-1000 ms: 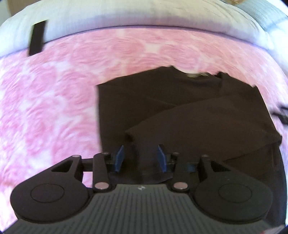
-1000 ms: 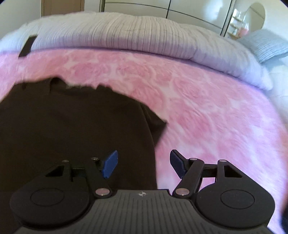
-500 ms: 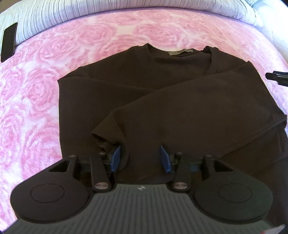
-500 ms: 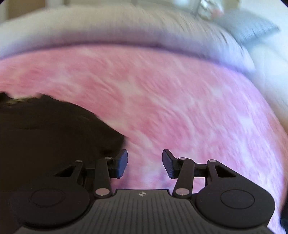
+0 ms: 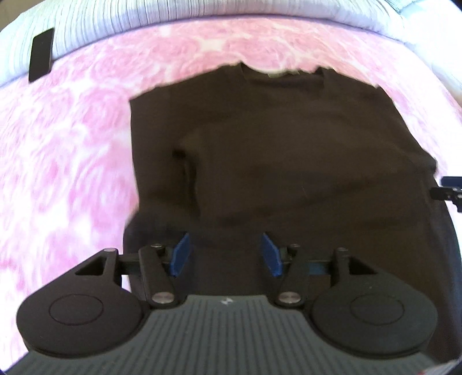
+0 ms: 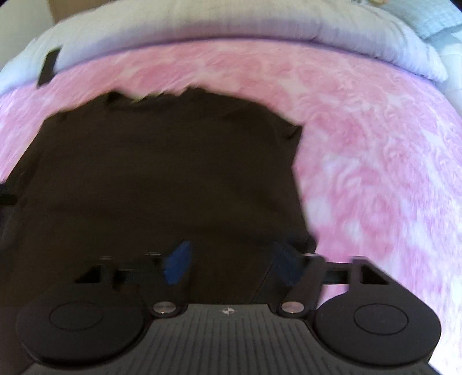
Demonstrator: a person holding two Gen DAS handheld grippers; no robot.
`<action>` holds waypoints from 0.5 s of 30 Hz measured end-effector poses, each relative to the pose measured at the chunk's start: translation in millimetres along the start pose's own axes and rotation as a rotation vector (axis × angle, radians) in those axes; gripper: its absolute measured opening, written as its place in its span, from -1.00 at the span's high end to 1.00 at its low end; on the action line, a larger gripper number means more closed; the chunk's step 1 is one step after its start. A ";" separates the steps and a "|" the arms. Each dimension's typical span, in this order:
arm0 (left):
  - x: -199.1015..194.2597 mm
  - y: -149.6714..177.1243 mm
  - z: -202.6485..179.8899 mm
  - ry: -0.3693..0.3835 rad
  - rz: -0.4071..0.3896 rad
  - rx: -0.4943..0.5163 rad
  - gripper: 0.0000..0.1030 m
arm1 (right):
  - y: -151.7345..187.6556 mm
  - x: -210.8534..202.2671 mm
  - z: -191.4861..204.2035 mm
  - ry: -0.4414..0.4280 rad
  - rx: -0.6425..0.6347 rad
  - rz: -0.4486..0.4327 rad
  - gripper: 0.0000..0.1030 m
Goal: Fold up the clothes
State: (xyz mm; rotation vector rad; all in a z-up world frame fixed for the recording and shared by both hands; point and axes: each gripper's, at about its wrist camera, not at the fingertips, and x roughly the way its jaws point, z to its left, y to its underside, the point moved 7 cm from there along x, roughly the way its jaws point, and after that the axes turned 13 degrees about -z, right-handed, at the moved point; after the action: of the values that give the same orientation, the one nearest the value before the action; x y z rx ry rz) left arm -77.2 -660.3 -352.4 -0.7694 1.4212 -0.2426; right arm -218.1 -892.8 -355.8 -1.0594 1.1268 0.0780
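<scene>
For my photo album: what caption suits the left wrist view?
Dark sweater lying on a pink rose-patterned blanket, the left tool opening above its lower part.

Both cameras ride just behind their own blue fingers and look steeply down across a bed. The left wrist view hangs close over the near left part of a dark shirt [image 5: 288,144]; the right wrist view sits close over its near right edge. Both share the shirt's collar, the pink blanket [image 5: 72,144] and the white duvet [image 6: 202,26] beyond
</scene>
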 end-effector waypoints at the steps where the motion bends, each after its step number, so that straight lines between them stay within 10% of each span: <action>1: -10.7 10.6 -3.7 0.002 0.011 0.021 -0.11 | 6.1 -9.6 8.8 -0.006 0.003 0.014 0.18; 8: -86.3 89.8 -20.0 0.068 0.074 0.136 -0.17 | 38.4 -79.5 56.5 0.043 -0.040 0.059 0.91; 15: -158.0 169.7 -13.0 0.118 0.100 0.291 -0.27 | 96.0 -154.1 98.4 0.095 -0.024 0.143 0.59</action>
State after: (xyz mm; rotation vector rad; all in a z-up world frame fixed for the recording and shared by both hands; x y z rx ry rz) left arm -165.4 -446.6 -329.5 -0.4506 1.4902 -0.4126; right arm -275.3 -702.9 -298.3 -1.0110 1.2896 0.1558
